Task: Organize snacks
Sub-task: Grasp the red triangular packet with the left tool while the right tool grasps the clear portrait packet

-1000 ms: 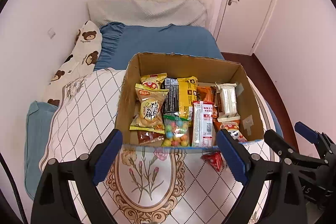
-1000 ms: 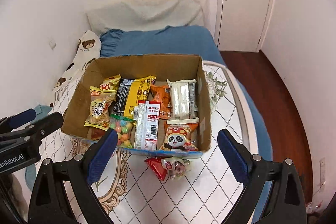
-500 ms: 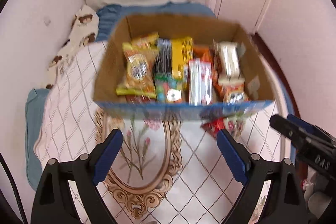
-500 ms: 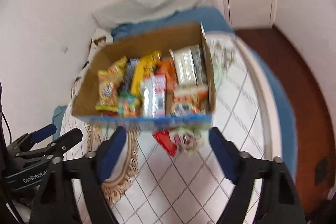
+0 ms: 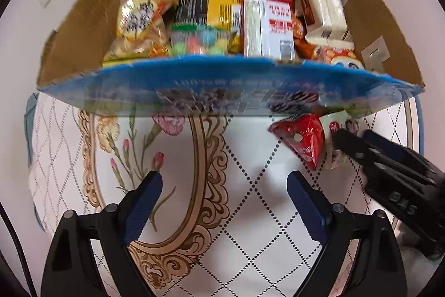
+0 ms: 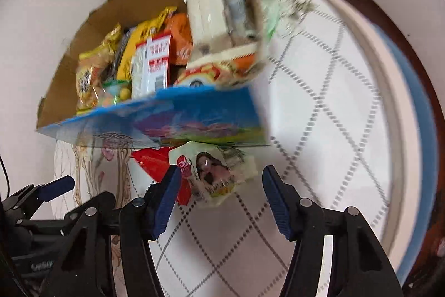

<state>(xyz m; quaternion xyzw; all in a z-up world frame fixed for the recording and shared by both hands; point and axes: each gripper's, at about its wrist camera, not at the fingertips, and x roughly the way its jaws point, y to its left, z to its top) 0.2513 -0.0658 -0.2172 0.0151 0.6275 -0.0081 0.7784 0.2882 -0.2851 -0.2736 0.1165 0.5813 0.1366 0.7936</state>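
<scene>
Both grippers have come down sharply toward the quilted tablecloth (image 5: pixel 278 213) since a second ago; the cardboard box (image 6: pixel 83 52) of snacks, then seen whole from above, now fills the upper half of each view, its blue front wall looming close.

Right gripper (image 6: pixel 219 191): its jaws have just been closing, from wide to a narrower setting. The pale snack packet (image 6: pixel 219 171) with a printed portrait lies between the 2 blue pads. The left pad looks to be at the packet's edge; the right pad stands clear of it. No grip is confirmed. From the left wrist view the same gripper reaches in from 4 o'clock, tips over the packet.

Left gripper (image 5: pixel 225 196): jaws stand wide, unchanged, nothing between them, hovering over the floral oval on the cloth.

Task items: the pale packet and a red snack packet (image 5: pixel 303 138) lie on the cloth just outside the box, touching or just beside its front wall, red one at 9 o'clock of the pale one. The box sits at 12 o'clock of both, already crowded with packets.

Assessment: pick-up of the pale packet appears imminent; 2 loose items remain to be boxed. Risk: the red packet overlaps the pale one and may be dragged along
</scene>
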